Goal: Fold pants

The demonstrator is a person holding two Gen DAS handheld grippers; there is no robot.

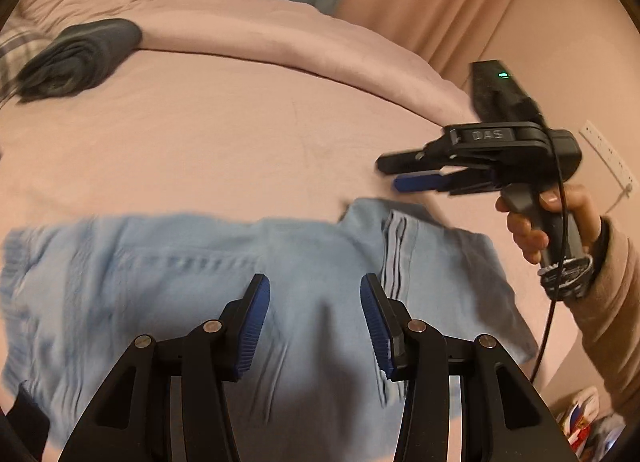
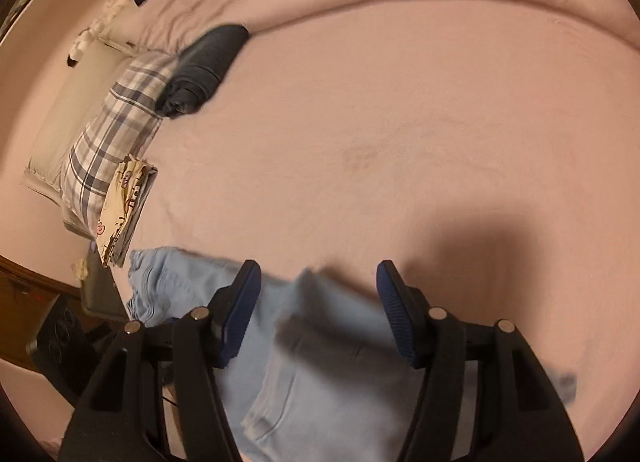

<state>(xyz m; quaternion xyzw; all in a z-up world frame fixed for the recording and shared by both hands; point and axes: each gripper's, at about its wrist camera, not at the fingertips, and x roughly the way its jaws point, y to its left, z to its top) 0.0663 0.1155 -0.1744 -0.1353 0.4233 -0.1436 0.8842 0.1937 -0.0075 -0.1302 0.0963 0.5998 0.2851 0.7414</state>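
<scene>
Both tools point(image 1: 315, 326) point(image 2: 318, 312) gape above blue pants point(image 1: 160, 282).

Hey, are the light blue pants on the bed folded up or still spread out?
Partly folded. The light blue denim pants lie flat on the pink bedsheet, with one end doubled back over the rest, inner seam showing. Neither tool holds them.

The left gripper point(image 1: 315, 322) is angled downward with its jaws parted and nothing between them. The right gripper point(image 1: 390, 173) is gripped by a hand point(image 1: 560, 221), jaws slightly apart and empty.
</scene>
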